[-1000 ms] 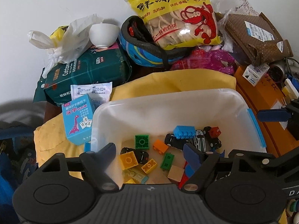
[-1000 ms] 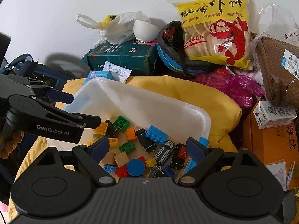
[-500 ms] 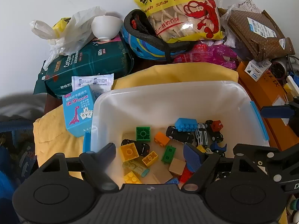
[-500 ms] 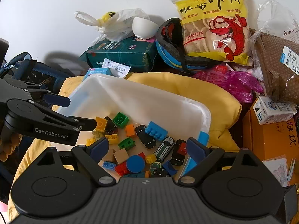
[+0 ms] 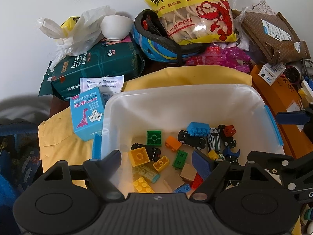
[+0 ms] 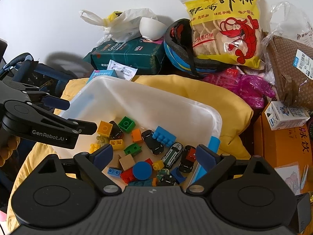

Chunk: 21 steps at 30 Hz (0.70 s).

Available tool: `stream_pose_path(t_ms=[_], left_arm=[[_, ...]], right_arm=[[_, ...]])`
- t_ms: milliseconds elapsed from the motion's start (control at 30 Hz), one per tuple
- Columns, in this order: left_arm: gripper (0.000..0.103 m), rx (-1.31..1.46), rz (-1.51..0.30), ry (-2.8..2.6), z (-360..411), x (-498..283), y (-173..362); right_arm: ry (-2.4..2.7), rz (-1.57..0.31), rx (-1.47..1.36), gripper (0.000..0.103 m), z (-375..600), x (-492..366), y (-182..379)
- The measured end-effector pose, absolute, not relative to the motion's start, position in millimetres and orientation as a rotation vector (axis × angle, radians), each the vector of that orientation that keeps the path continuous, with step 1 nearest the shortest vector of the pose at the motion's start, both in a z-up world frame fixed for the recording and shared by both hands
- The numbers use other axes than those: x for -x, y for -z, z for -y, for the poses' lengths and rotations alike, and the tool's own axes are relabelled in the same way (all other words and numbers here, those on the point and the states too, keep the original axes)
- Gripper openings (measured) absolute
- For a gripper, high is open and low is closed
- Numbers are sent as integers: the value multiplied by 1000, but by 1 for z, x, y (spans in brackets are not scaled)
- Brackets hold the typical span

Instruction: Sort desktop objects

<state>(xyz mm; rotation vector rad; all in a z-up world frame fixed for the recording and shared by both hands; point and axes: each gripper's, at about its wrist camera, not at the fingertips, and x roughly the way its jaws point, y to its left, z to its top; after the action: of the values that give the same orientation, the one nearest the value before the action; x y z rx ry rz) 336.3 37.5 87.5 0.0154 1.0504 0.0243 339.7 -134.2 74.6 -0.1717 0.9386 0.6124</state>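
Left gripper (image 5: 158, 163): jaws spread wide, nothing between them; it hangs over the near-left part of the bin. From the right wrist view it enters from the left (image 6: 82, 115), one finger outside the bin wall and one finger tip (image 6: 90, 127) close beside the yellow brick.
Right gripper (image 6: 154, 156): jaws spread wide, empty; it hangs over the near edge of the bin, above the blue disc (image 6: 142, 170).
Bin (image 5: 176, 96): translucent white plastic tub with blue side clips, resting on a yellow cloth (image 5: 187, 76).
Bin contents: loose toys on the floor of the tub, namely a yellow brick (image 6: 105, 128), a green square brick (image 5: 154, 137), an orange brick (image 5: 173, 143), a long blue brick (image 5: 198, 129) lying on a black toy car (image 5: 192, 139), a white-and-green toy car (image 5: 214, 141), and a wooden block (image 5: 188, 173).
Card box (image 5: 87, 115): light blue, dinosaur print, just outside the left wall of the bin, on the cloth.
Rear clutter, left: dark green tissue pack (image 5: 97, 66) with a white bowl (image 5: 116, 27) upside down on top and a white plastic bag (image 5: 78, 27) beside it.
Rear clutter, centre: blue helmet (image 5: 156, 45) holding a yellow snack bag (image 5: 193, 13) with a red shrimp print.
Rear clutter, right: pink plastic wrap (image 5: 227, 57), brown parcel (image 5: 273, 37), small milk carton (image 6: 286, 115) on an orange box (image 6: 283, 145).
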Motion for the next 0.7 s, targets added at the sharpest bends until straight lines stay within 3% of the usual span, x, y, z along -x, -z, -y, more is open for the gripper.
stream_pose_path(t_ms=[700], left_arm=[[83,-14,-1055,-33,-39,-338,-83]], right_arm=[[-606,-945,167,96,133,-339,-70]])
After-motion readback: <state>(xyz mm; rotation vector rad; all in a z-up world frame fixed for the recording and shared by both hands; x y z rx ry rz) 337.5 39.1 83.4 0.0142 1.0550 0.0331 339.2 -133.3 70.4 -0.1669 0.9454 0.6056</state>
